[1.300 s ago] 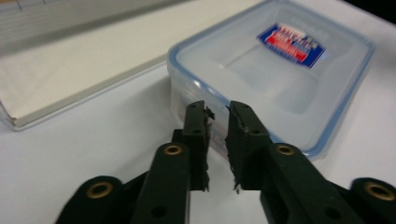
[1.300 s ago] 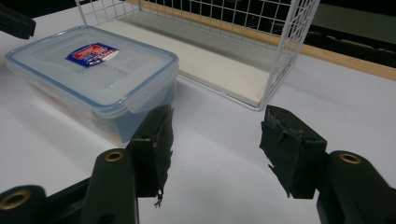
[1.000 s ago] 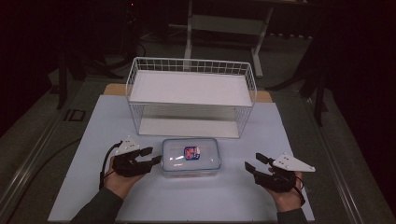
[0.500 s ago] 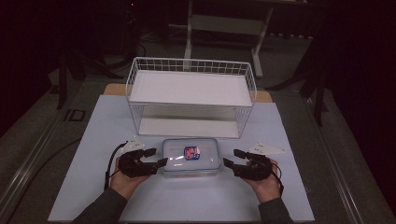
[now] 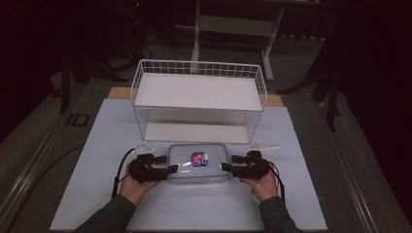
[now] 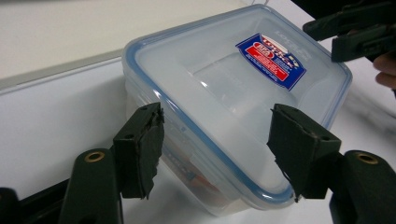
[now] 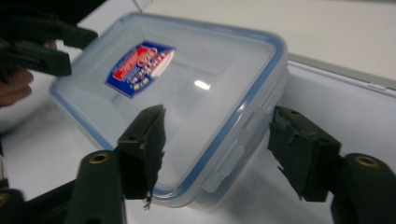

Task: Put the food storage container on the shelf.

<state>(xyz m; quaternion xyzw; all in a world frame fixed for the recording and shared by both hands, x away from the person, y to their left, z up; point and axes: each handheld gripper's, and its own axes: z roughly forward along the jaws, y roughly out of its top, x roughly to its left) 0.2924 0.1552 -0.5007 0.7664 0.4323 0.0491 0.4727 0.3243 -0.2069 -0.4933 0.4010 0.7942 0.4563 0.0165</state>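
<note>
Box (image 5: 198,163) sits flat on the table (image 5: 97,145), clear plastic with a blue-rimmed lid and a red-and-blue label (image 5: 199,158) on top, just in front of the wire rack (image 5: 199,99). Left gripper (image 5: 163,164) is at its left end, jaws apart and straddling that end; in the left gripper view the two black pads (image 6: 140,149) flank the box's near corner without pressing on it, and these jaws have just been opening. Right gripper (image 5: 229,164) comes in at the right end, jaws also apart and just opening wider; in the right gripper view one pad (image 7: 144,149) stands over the lid edge and the other hangs off to the side beyond the latch, neither one squeezing. Both hands rest low on the table, sleeves coming in from the near edge. Behind the box the white two-level rack stands square across the table's far half. Dark floor surrounds the table.
</note>
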